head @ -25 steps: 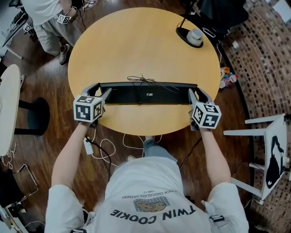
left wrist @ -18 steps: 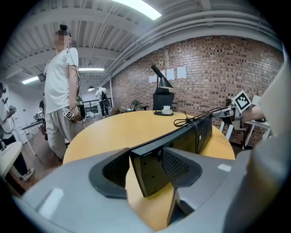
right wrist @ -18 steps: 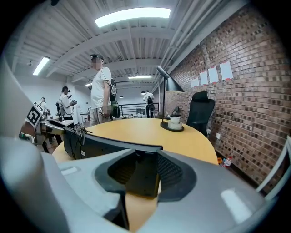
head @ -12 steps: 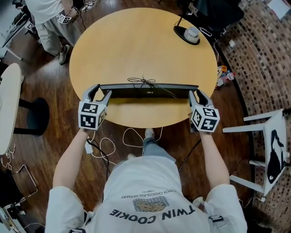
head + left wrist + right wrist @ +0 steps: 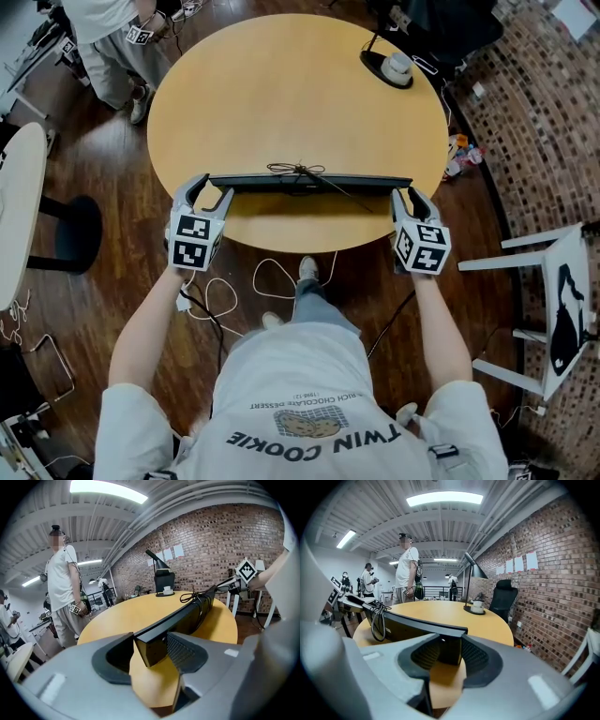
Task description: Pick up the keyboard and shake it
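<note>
We grip the keyboard (image 5: 309,183) at its 2 short ends, 1 gripper per end. The left gripper (image 5: 208,188) has its 2 fingers (image 5: 187,651) pinching the keyboard's left end: in the left gripper view the black end face sits between the pads and touches both. The right gripper (image 5: 409,195) pinches the right end in the same manner; in the right gripper view its ribbed pads (image 5: 476,656) press on both sides of the dark body. The keyboard spans straight from 1 pair of fingertips to the other, turned on edge so that the head view shows only a thin dark bar. It is held above the near part of the round wooden table (image 5: 281,84), whose surface shows below the fingers in both gripper views. A bundled black cable (image 5: 296,170) lies on the keyboard about midway between the 2 pairs of fingers, with 1 strand trailing toward the right fingers. Well beyond the right fingertips, at the table's far edge, stands a dark lamp base (image 5: 398,68) carrying a small white object. A standing person (image 5: 108,42) is well beyond the left fingertips, off the table.
</note>
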Demonstrator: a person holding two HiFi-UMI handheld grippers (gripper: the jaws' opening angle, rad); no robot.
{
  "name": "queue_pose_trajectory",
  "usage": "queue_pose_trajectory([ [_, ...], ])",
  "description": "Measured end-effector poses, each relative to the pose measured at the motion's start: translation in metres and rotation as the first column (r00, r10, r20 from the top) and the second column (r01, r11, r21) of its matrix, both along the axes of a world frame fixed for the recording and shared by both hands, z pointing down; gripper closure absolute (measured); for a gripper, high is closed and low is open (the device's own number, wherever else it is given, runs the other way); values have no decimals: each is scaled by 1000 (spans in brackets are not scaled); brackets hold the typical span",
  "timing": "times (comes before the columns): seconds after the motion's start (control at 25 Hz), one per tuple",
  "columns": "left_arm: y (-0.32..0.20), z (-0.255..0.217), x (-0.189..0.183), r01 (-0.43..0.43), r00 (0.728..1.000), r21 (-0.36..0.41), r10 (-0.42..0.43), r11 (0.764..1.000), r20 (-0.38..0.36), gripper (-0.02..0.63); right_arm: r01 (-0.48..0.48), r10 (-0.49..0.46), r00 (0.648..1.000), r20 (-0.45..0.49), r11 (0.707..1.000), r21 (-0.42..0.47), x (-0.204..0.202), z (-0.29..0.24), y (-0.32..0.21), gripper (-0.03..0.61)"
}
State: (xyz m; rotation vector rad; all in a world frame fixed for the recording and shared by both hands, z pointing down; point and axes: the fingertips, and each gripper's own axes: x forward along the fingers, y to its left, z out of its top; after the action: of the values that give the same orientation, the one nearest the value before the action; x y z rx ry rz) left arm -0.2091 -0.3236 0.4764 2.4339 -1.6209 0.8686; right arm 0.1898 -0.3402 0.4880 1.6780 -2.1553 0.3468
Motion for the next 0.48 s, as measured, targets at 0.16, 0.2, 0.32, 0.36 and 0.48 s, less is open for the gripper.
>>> queue_pose_trajectory([
  [0.16, 11, 2, 0, -22, 999, 6, 22, 1000, 39, 388, 34, -34, 987, -154, 999, -3, -2, 2, 12, 439],
  [0.2, 14, 2, 0, -31, 998, 5, 30, 1000, 54, 388, 47, -46, 972, -229, 999, -1, -4, 1, 16, 437],
  [0.32, 21, 3, -1, -56, 990, 2, 55, 998, 127, 388, 82, -69, 887, -457, 997, 7, -12, -1, 23, 436],
  [0.36, 22, 6, -1, -63, 986, 1, 62, 998, 154, 388, 89, -72, 854, -515, 996, 8, -13, 0, 24, 433],
  [0.48, 24, 11, 0, -87, 969, 4, 84, 996, 232, 388, 130, -96, 746, -659, 992, 3, -16, 3, 27, 426],
])
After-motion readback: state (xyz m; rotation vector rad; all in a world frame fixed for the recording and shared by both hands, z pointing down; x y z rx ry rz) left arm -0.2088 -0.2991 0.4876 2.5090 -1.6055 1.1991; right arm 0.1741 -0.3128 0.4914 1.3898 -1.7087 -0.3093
